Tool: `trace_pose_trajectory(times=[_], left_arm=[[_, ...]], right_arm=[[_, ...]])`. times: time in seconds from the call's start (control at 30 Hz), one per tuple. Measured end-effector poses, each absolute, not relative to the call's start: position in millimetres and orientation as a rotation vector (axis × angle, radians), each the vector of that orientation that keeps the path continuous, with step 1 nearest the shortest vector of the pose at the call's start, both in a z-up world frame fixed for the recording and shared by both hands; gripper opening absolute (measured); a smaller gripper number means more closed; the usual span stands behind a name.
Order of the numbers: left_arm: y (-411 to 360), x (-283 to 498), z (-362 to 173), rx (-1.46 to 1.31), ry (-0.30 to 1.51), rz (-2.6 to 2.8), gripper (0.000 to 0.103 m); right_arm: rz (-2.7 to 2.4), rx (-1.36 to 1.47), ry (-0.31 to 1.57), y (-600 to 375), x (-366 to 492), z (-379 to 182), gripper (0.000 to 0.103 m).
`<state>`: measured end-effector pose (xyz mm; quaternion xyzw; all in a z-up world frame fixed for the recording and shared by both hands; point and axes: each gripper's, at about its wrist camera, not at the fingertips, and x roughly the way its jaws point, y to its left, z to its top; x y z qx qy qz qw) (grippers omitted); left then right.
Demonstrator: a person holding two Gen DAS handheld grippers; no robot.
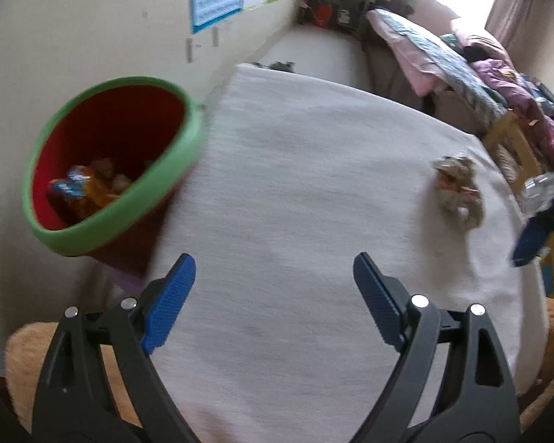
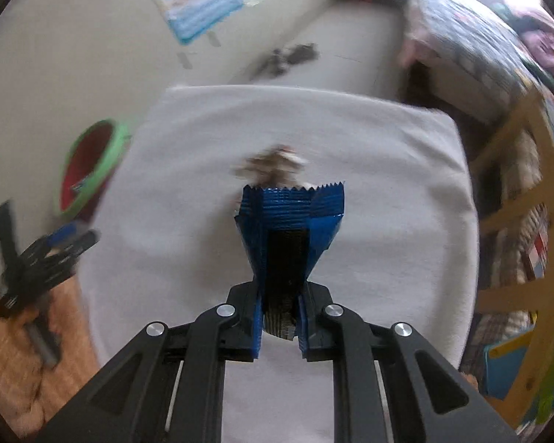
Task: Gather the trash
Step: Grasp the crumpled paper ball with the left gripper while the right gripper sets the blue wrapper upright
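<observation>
1. A blue wrapper (image 2: pixel 290 217) sticks up between the pads of the right claw (image 2: pixel 279 328), which is clenched on it above the white-covered bench (image 2: pixel 387 192).
2. A crumpled paper wad (image 1: pixel 458 188) lies on the bench near its right edge, just beyond the held wrapper.
3. The left claw (image 1: pixel 273 295) hangs released, jaws wide and empty.
4. A green-rimmed red bin (image 1: pixel 110 162) with wrappers inside stands at the bench's left side.

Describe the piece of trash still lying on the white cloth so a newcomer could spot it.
Start at the white cloth covering the table. The red bin with a green rim hangs off one edge; look toward the opposite edge. There lies a crumpled wad, greyish-tan with orange flecks, the only loose item on the cloth.
</observation>
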<state>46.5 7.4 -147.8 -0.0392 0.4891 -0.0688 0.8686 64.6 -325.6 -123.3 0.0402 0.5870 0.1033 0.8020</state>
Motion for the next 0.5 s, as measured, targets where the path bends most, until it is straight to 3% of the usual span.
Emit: trace_pose_trajectory(times=[0.2, 0.23, 0.27, 0.33, 0.5], left_arm=[[-66.8, 77.3, -135.5, -0.106, 1.021, -0.280, 0.085], [-82.0, 81.6, -132.3, -0.103, 1.015, -0.305, 0.085], [-97.7, 85.3, -129.5, -0.091, 1.009, -0.333, 0.085], [-123.6, 89.2, -126.6, -0.046, 0.994, -0.374, 0.085], [-166.9, 98.1, -127.9, 0.062, 0.966, -0.420, 0.089]], right_arm=[[0.140, 0.102, 1.364, -347.4, 72.6, -161.9, 0.021], [0.144, 0.125, 1.359, -348.1, 74.4, -161.7, 0.032], [0.145, 0.145, 1.348, -348.2, 76.3, -161.6, 0.051], [0.131, 0.151, 1.326, -353.7, 77.1, -160.0, 0.065], [0.114, 0.292, 1.308, -370.4, 79.7, -157.5, 0.072]])
